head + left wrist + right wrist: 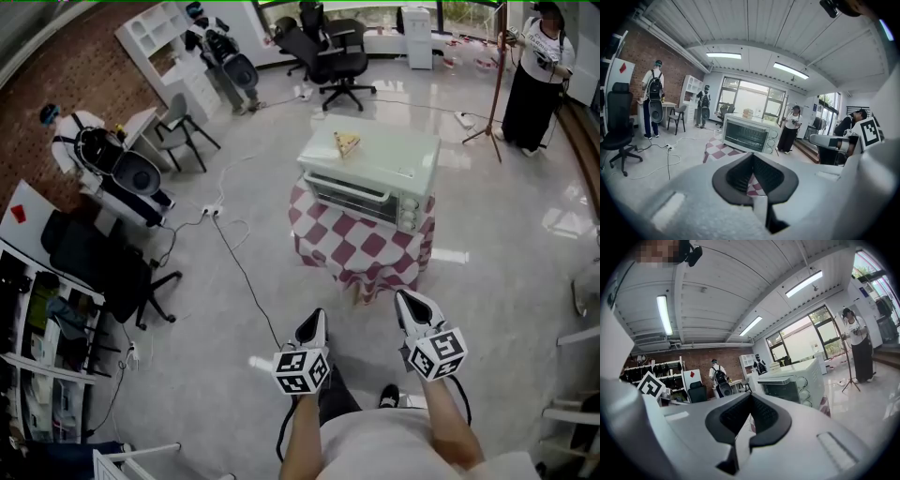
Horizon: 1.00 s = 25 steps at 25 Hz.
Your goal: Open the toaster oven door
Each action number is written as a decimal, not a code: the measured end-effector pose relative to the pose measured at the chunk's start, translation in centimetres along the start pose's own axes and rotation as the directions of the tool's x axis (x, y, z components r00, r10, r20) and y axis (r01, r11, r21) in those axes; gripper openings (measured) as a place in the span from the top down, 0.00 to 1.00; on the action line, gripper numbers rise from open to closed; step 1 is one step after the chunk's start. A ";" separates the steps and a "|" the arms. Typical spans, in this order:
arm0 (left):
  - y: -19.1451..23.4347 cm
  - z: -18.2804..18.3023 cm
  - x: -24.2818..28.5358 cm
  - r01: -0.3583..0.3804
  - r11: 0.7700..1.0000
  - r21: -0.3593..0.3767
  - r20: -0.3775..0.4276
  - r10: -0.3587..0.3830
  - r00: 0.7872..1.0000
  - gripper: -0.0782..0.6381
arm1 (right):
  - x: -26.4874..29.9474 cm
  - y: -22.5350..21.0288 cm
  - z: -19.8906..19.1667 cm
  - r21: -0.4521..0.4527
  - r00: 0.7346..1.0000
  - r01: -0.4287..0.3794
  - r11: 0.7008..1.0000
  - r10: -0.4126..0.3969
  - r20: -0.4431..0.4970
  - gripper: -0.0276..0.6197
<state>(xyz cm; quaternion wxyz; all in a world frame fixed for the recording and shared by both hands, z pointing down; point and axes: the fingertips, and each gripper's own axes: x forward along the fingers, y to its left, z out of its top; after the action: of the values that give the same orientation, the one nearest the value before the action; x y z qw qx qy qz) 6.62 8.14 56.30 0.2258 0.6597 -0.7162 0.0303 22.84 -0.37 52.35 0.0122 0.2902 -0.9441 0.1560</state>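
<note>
Toaster oven (pixel 370 178) sits on a checkered tablecloth (pixel 361 251), door shut. Left gripper (pixel 314 321) and right gripper (pixel 410 302) hang well apart from it, jaws together, empty.

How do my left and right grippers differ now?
The right gripper reaches slightly nearer the toaster oven than the left gripper. The left gripper faces the oven's door more squarely; the right gripper sees it obliquely. Both are shut, empty, and apart from the oven.

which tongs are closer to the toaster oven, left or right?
Right, slightly. In the head view the right tongs sit short of the knob end of the toaster oven; the left tongs are farther back, off its other end. Neither touches it.
</note>
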 end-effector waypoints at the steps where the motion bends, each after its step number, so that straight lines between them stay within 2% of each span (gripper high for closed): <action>1: 0.6 0.4 1.0 0.008 1.000 0.013 -0.008 -0.007 1.000 0.88 | 1.1 -0.5 0.1 0.007 1.000 0.008 1.000 -0.008 -0.002 0.95; 4: 2.0 2.0 3.9 0.047 0.997 0.056 -0.031 -0.046 0.998 0.88 | 4.8 -1.1 -1.0 0.028 0.998 0.013 1.000 -0.011 -0.067 0.95; 6: 3.1 3.5 5.6 0.084 0.995 0.054 -0.034 -0.082 0.996 0.88 | 7.4 -1.3 -2.3 0.035 0.990 0.021 0.999 -0.016 -0.138 0.95; 9: 4.8 5.4 8.3 0.139 0.988 0.063 -0.054 -0.135 0.989 0.88 | 10.2 -1.9 -3.1 0.033 0.979 0.071 0.997 -0.063 -0.193 0.95; 18: 9.6 9.6 16.1 0.280 0.956 0.083 -0.091 -0.272 0.958 0.88 | 17.4 -3.5 -0.7 -0.059 0.962 0.211 0.976 -0.218 -0.165 0.95; 20: 10.5 10.0 17.4 0.307 0.948 0.080 -0.099 -0.299 0.949 0.88 | 18.7 -3.5 -0.8 -0.046 0.958 0.232 0.972 -0.237 -0.163 0.95; 23: 10.8 10.4 19.1 0.372 0.925 0.075 -0.124 -0.361 0.924 0.88 | 20.4 -4.1 -0.8 -0.003 0.951 0.266 0.964 -0.263 -0.164 0.95; 25: 11.0 10.2 20.1 0.413 0.908 0.074 -0.147 -0.400 0.905 0.88 | 21.5 -4.5 -1.1 -0.018 0.942 0.286 0.958 -0.284 -0.177 0.95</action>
<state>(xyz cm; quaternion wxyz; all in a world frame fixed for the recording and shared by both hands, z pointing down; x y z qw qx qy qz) -7.35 -12.66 57.23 0.2385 0.8019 -0.5442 0.0621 7.40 -15.23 57.16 0.1178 0.4086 -0.8867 0.1815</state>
